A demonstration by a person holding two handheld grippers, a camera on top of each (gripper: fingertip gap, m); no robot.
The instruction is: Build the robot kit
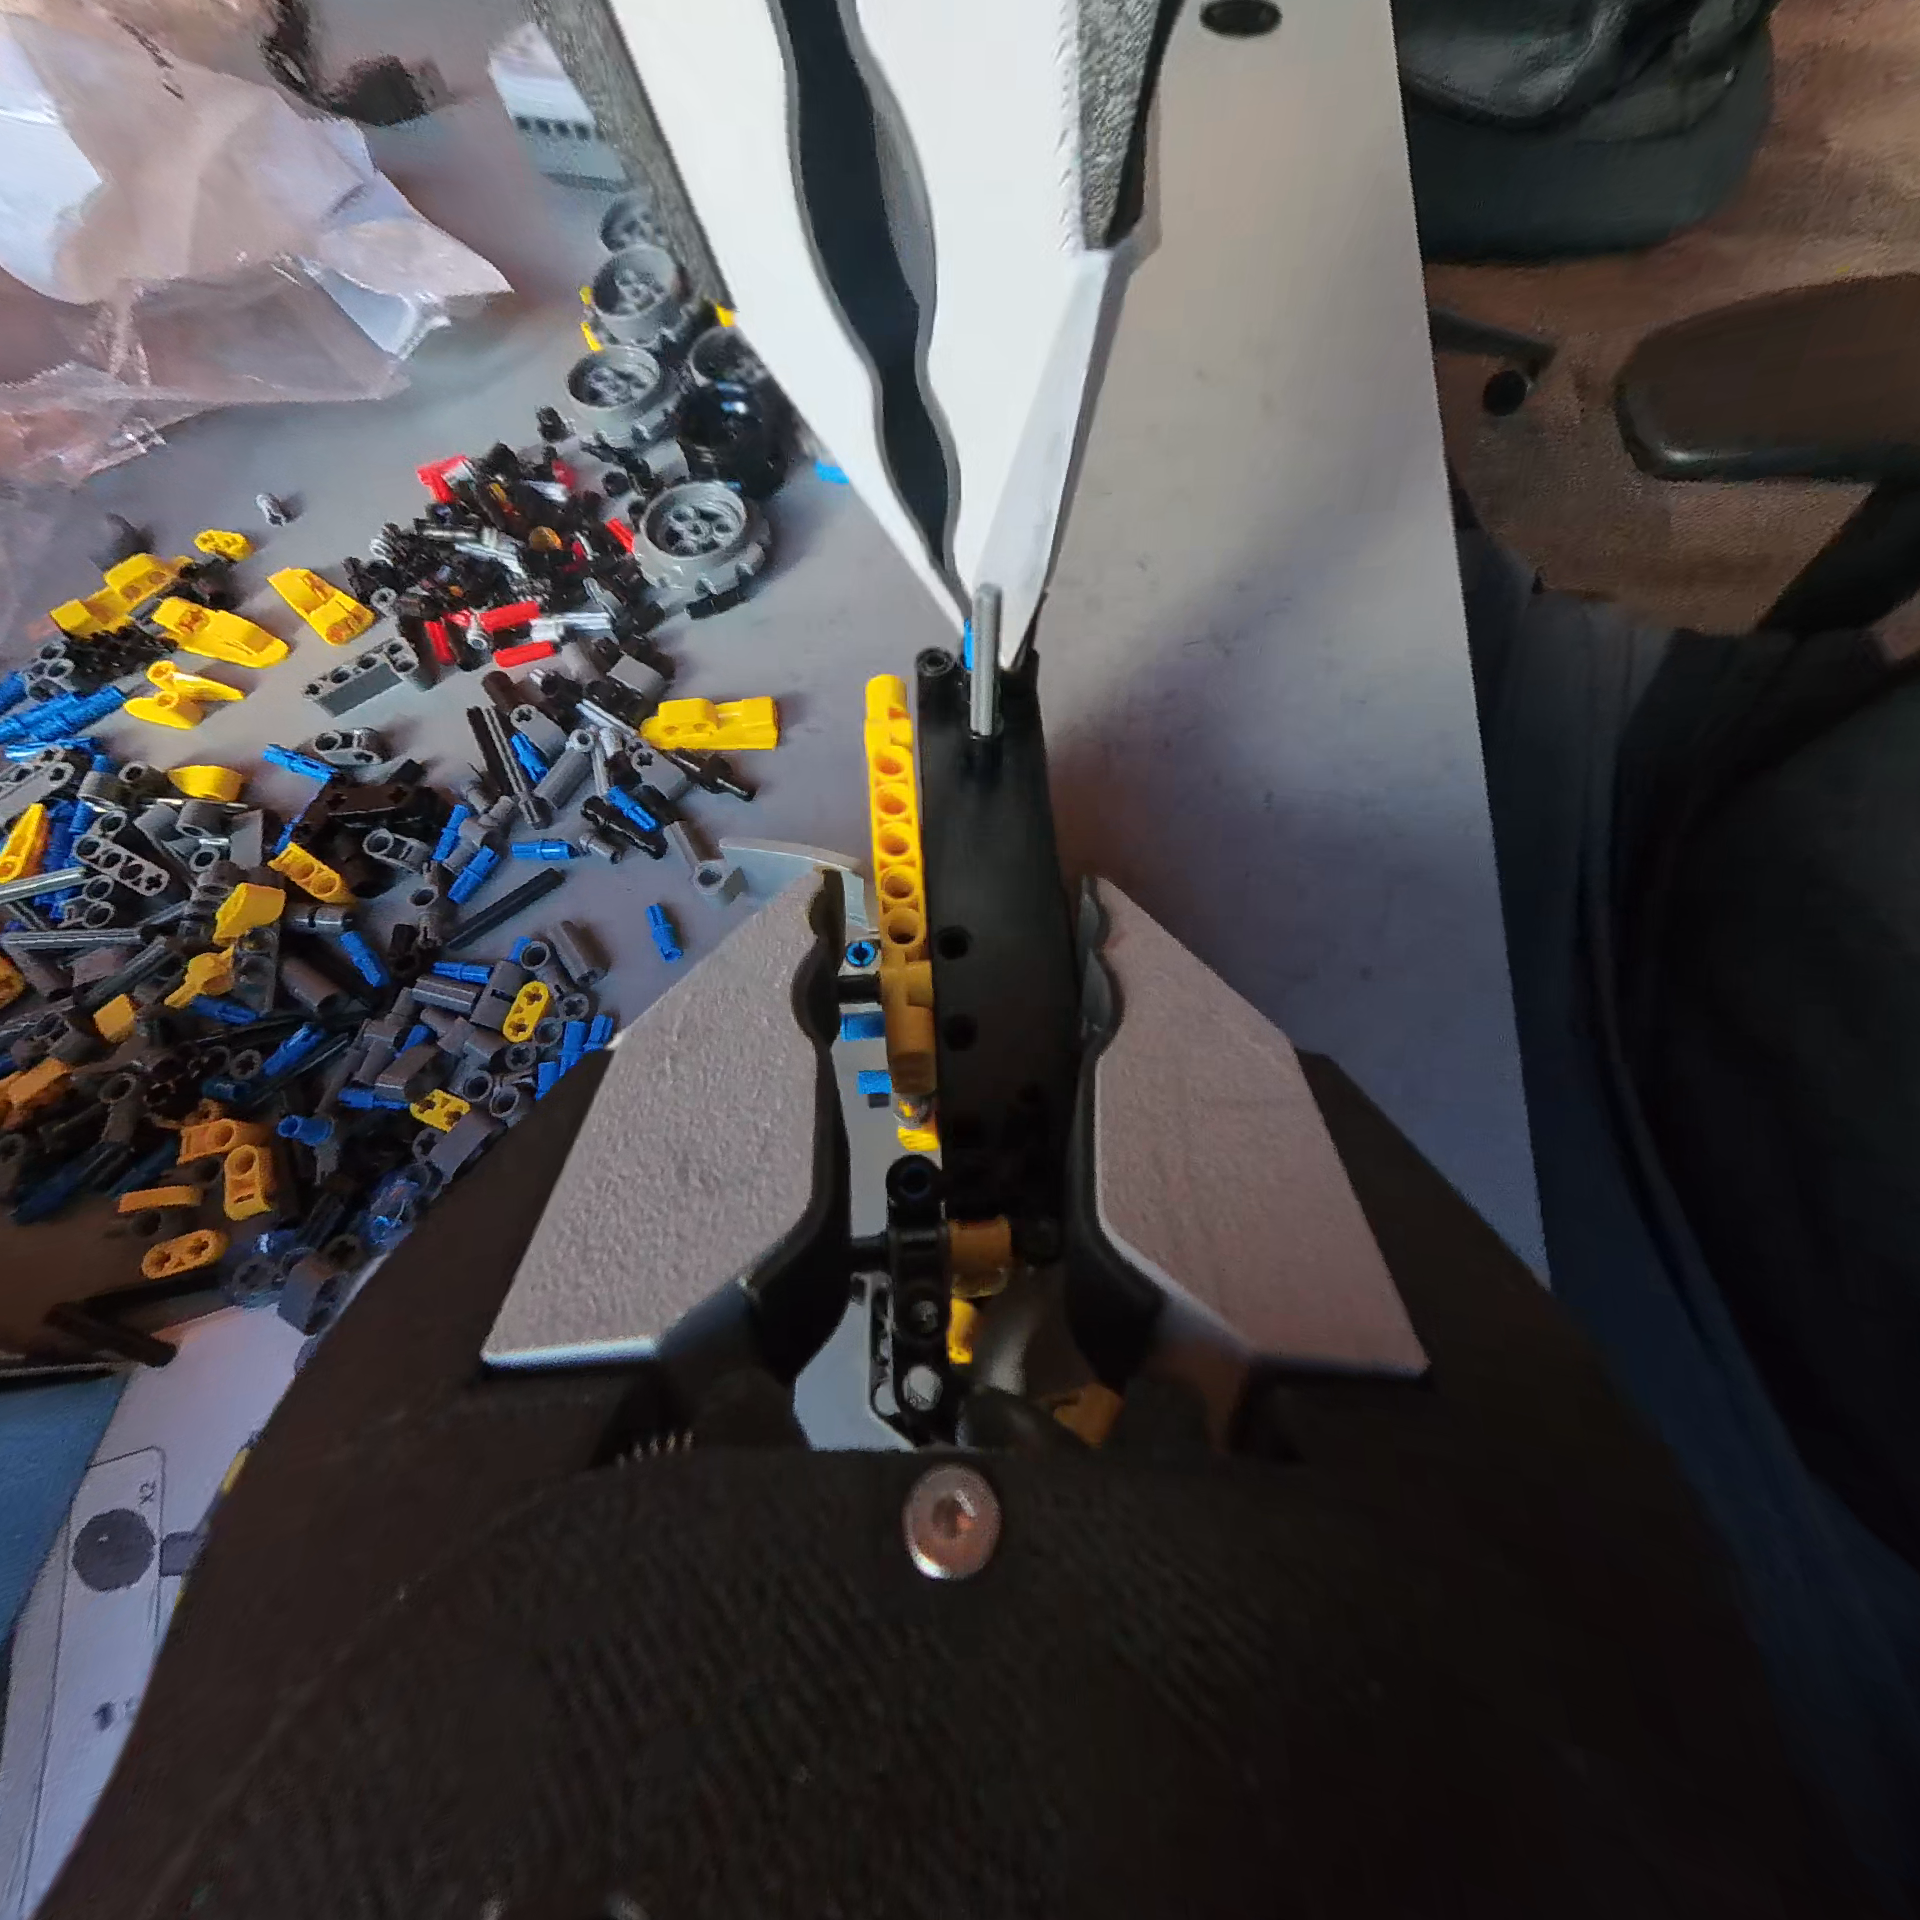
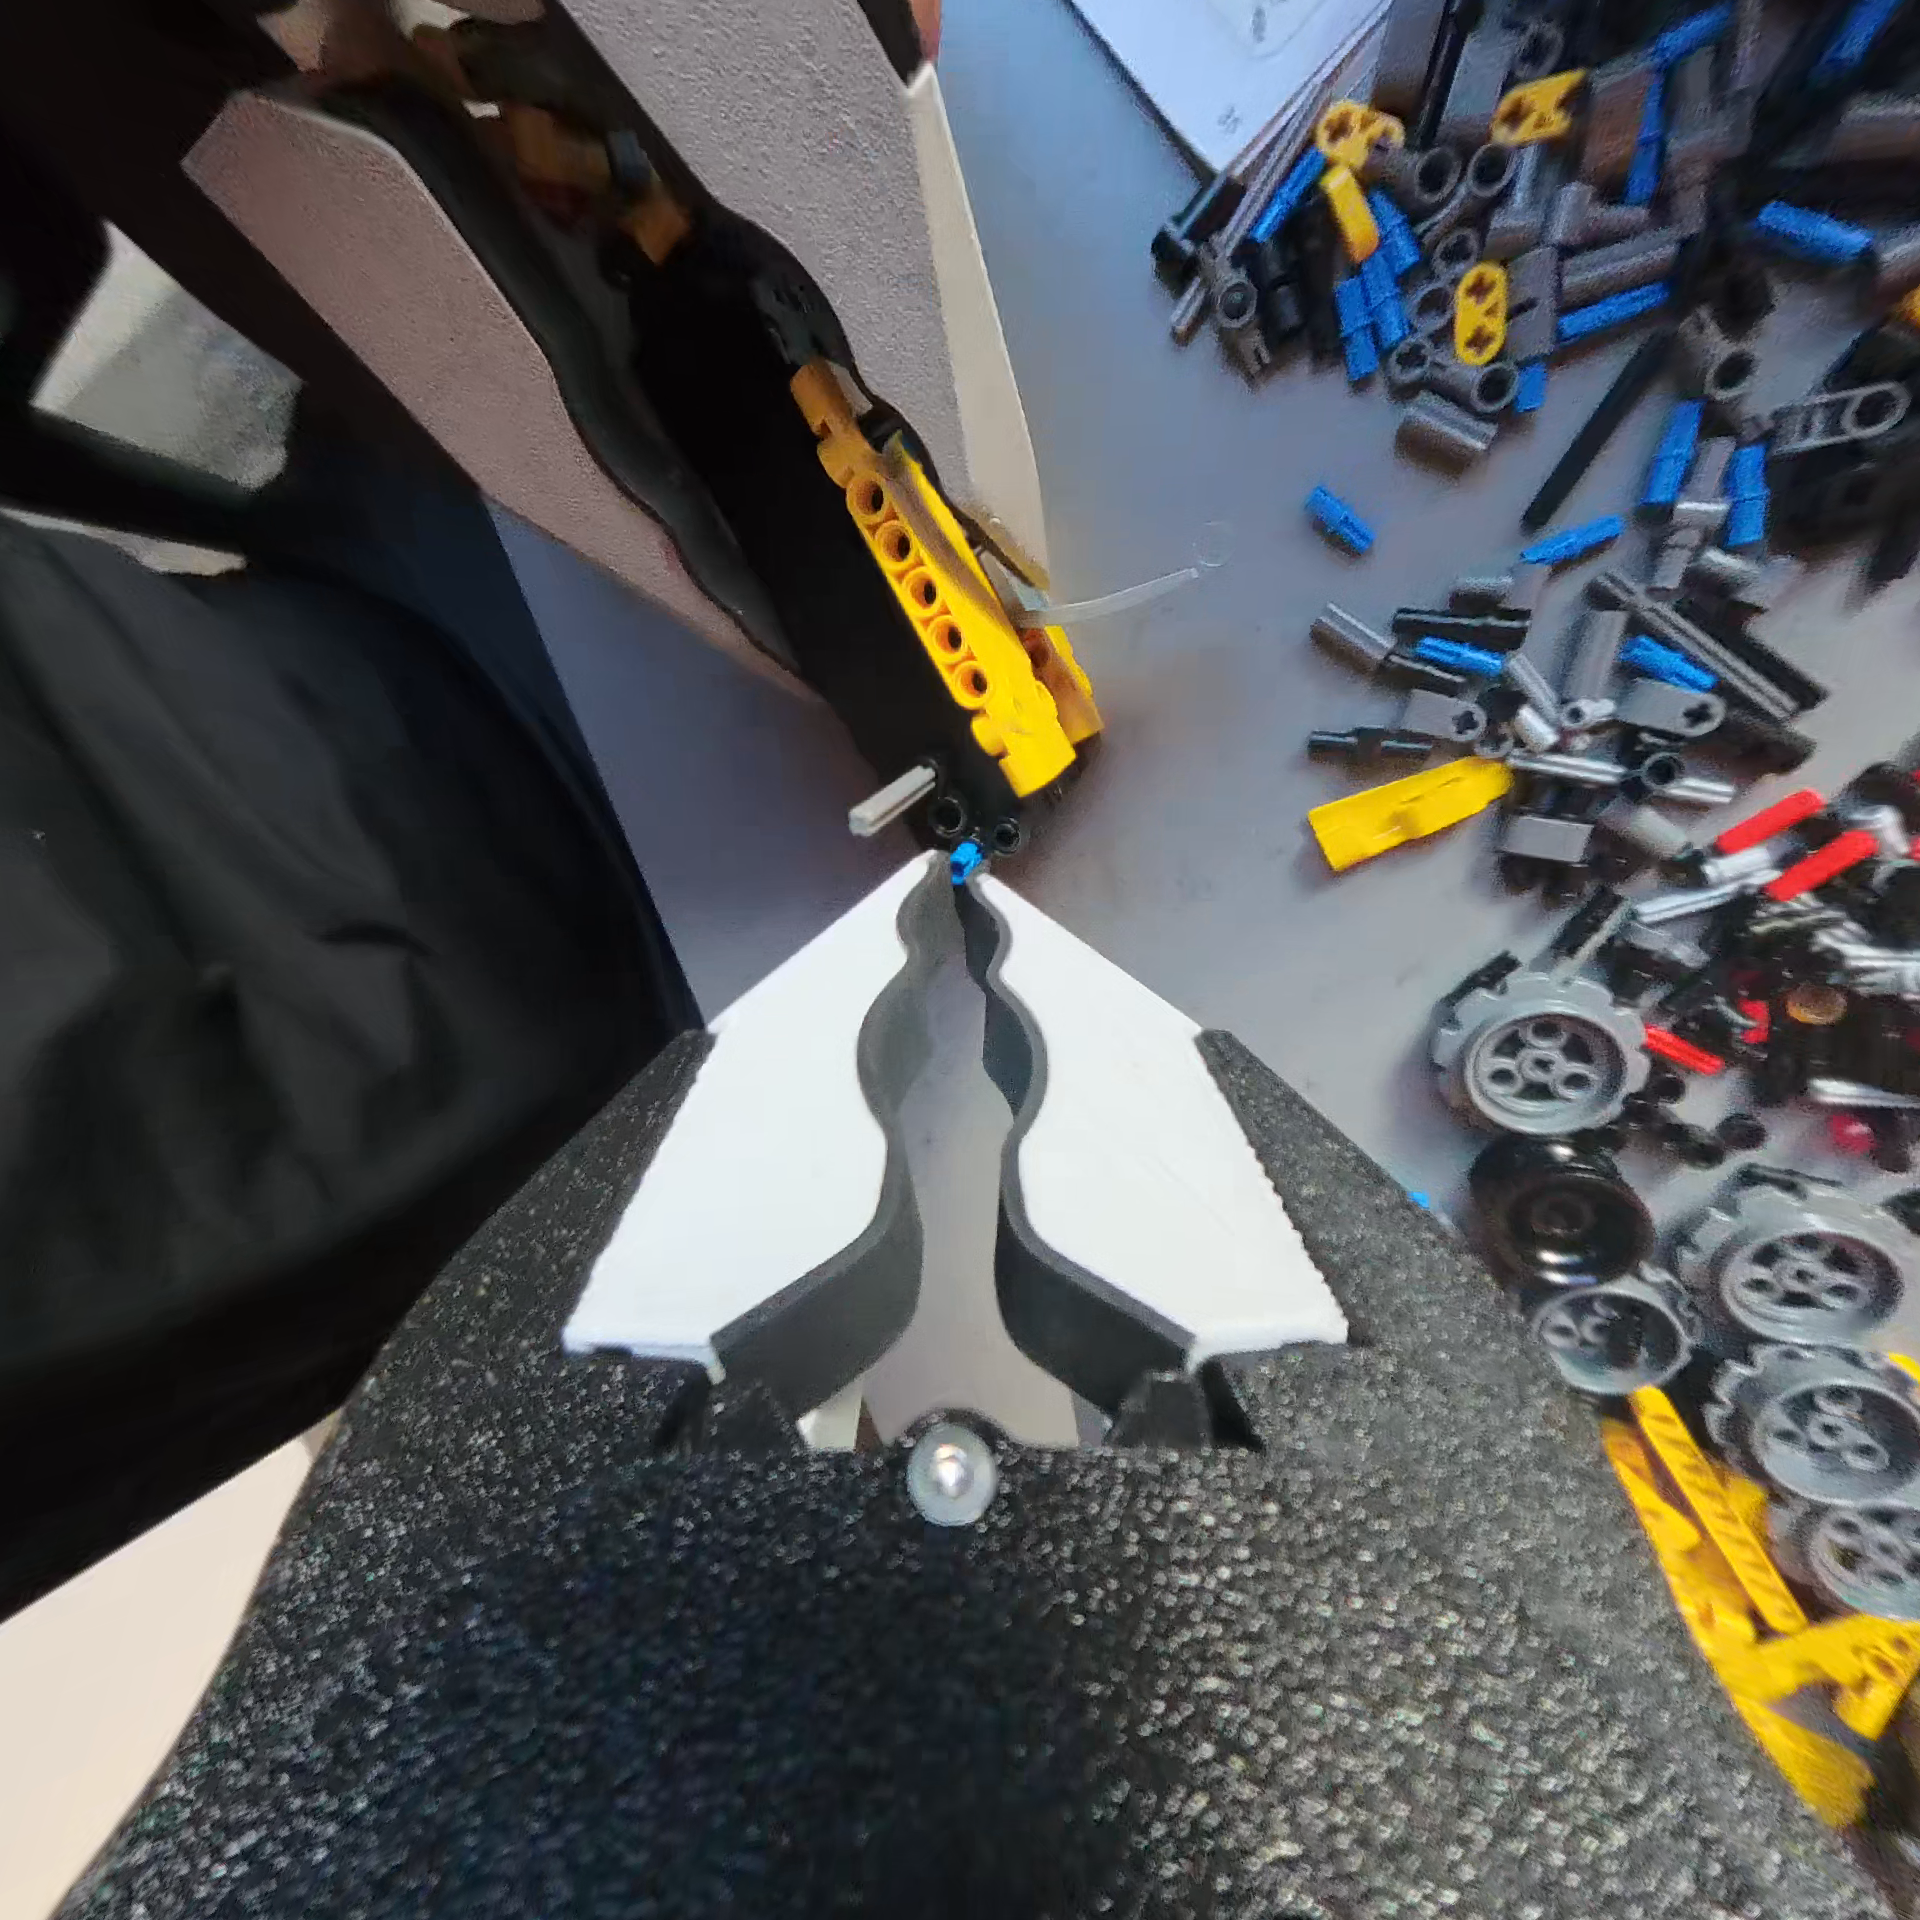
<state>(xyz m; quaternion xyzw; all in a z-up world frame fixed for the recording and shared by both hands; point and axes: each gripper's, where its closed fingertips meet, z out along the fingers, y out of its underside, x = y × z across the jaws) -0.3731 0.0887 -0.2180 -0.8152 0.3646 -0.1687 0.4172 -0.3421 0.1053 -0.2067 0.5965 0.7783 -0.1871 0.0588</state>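
Observation:
My left gripper [image 1: 961, 904] is shut on a black and yellow building-toy assembly [image 1: 987, 883], held above the grey table [image 1: 1247, 727]. A yellow holed beam [image 1: 896, 821] runs along its left side and a grey axle [image 1: 985, 665] sticks out of its far end. My right gripper [image 2: 961, 868], with white fingers, is shut on a small blue pin [image 2: 964, 858] and holds it against the end of the assembly [image 2: 935, 665] beside two black pin holes. The right gripper also shows in the left wrist view [image 1: 982, 613], coming down from above.
A heap of loose blue, grey, black, yellow and red parts [image 1: 312, 883] covers the table at the left. Grey wheels [image 1: 691, 535] and a black tyre [image 1: 732, 426] lie behind it. Crumpled clear bags [image 1: 208, 260] lie far left. A person's dark clothing [image 2: 260, 935] is close by.

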